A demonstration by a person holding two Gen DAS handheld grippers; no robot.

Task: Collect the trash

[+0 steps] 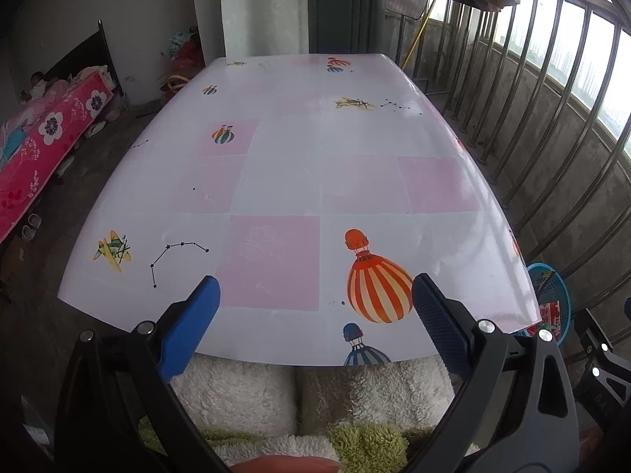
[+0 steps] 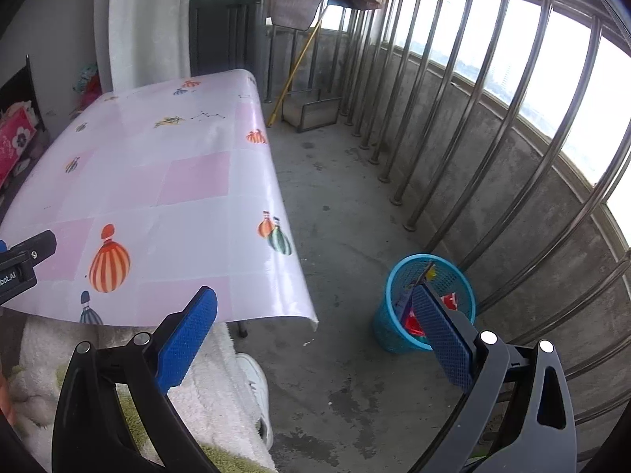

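Right wrist view showed our right gripper (image 2: 315, 311) wide and empty near the bin (image 2: 388, 315) with trash (image 2: 449, 300) inside, our left gripper (image 1: 315, 299) wide over a bare table (image 1: 276, 181), so we judged collecting nearly done.

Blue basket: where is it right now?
The blue basket stands on the concrete floor right of the table, near the railing, partly behind the right claw's finger in the right wrist view.

Right gripper (image 2: 315, 295) gapes beside blue basket (image 2: 394, 335).
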